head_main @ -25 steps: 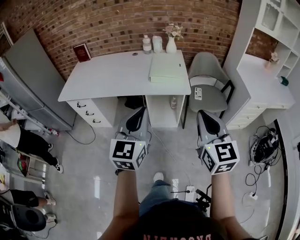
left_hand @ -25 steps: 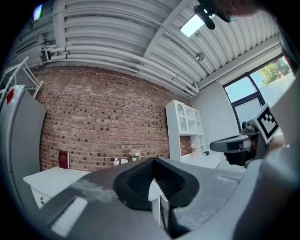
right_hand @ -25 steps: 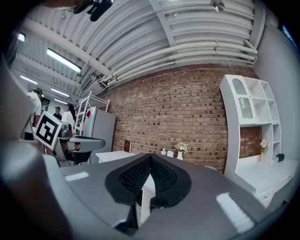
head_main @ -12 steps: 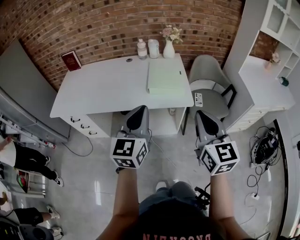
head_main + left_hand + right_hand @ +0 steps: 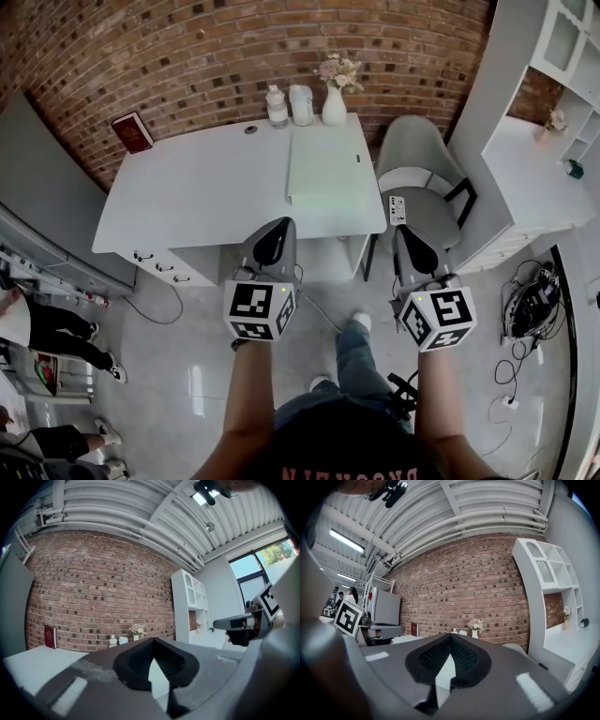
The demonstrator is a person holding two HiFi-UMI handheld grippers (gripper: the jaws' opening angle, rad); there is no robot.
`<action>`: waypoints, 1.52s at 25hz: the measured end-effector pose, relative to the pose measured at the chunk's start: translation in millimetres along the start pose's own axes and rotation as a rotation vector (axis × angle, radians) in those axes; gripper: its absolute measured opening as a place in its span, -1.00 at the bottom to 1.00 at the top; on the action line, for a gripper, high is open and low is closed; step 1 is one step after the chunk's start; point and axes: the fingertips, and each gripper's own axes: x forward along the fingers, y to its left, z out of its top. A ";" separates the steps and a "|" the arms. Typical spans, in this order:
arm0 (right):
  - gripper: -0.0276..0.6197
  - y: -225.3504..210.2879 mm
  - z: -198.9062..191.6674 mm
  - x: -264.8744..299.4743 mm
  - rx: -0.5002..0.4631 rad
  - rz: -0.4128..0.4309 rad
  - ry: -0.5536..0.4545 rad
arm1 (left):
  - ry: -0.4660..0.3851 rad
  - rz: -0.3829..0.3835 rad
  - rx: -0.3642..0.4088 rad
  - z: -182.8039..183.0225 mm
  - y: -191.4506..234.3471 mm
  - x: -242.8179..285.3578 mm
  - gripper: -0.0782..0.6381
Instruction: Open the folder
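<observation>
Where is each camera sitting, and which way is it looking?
Head view: on the person's head, looking steeply down at the white desk and green folder; forearms, left gripper and right gripper show.
Left gripper view: on the left gripper, facing level over its shut jaws toward the brick wall; right gripper at right.
Right gripper view: on the right gripper, facing the same wall over shut jaws; left gripper at left.
Shared: both gripper views show the flower vase and red book.

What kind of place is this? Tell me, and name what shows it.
Probably an office or study room: a white desk with drawers against a brick wall, a grey chair beside it, and a white shelf unit.
</observation>
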 end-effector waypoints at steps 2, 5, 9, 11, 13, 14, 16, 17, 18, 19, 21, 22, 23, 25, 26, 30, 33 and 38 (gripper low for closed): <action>-0.91 -16.4 -4.3 18.2 0.011 0.002 0.004 | 0.011 -0.001 0.015 -2.9 1.0 22.2 -0.79; -0.91 -41.5 -10.0 46.5 0.017 0.020 0.014 | 0.028 0.001 0.029 -8.2 1.0 57.0 -0.75; -0.91 -78.3 -13.0 83.4 0.023 0.043 0.018 | 0.037 0.014 0.030 -11.3 3.6 104.0 -0.75; -0.91 -95.0 -14.5 101.1 0.020 0.050 0.022 | 0.032 0.020 0.009 -13.1 7.2 125.3 -0.75; -0.91 -109.6 -16.3 118.8 0.012 0.063 0.031 | 0.028 0.031 -0.026 -15.9 12.4 146.0 -0.76; -0.91 -117.1 -17.1 127.7 0.009 0.071 0.038 | 0.032 0.037 -0.040 -17.5 14.5 157.0 -0.76; -0.91 -133.8 -18.8 144.7 0.008 0.084 0.057 | 0.052 0.048 -0.047 -21.9 16.4 180.4 -0.77; -0.91 -142.6 -20.0 152.7 0.010 0.089 0.067 | 0.067 0.052 -0.042 -24.8 16.4 192.0 -0.77; -0.91 -151.1 -21.5 160.2 0.013 0.093 0.078 | 0.082 0.055 -0.036 -28.2 16.4 202.9 -0.77; -0.91 -159.2 -23.3 167.1 0.018 0.098 0.088 | 0.096 0.058 -0.030 -31.8 16.5 212.8 -0.77; -0.91 -173.2 -27.2 179.6 0.028 0.108 0.103 | 0.123 0.062 -0.022 -39.4 17.5 229.8 -0.77; -0.91 -179.4 -29.4 185.2 0.032 0.112 0.109 | 0.137 0.060 -0.021 -43.4 17.8 237.3 -0.74; -0.91 -185.5 -32.0 190.4 0.037 0.115 0.115 | 0.151 0.055 -0.022 -47.5 17.6 244.3 -0.66; -0.91 -197.0 -38.3 199.4 0.052 0.115 0.130 | 0.177 0.040 -0.023 -55.7 15.8 256.4 -0.48; -0.91 -201.9 -41.6 203.1 0.062 0.114 0.137 | 0.192 0.031 -0.021 -60.1 14.3 261.6 -0.44; -0.91 -215.0 -54.6 213.8 0.086 0.116 0.163 | 0.260 -0.009 0.016 -78.7 6.5 279.9 -0.28; -0.91 -220.7 -67.8 216.1 0.100 0.115 0.187 | 0.303 -0.037 0.041 -94.2 -1.6 287.5 -0.28; -0.91 -227.5 -92.4 216.1 0.131 0.098 0.240 | 0.383 -0.077 0.072 -126.5 -10.9 295.3 -0.28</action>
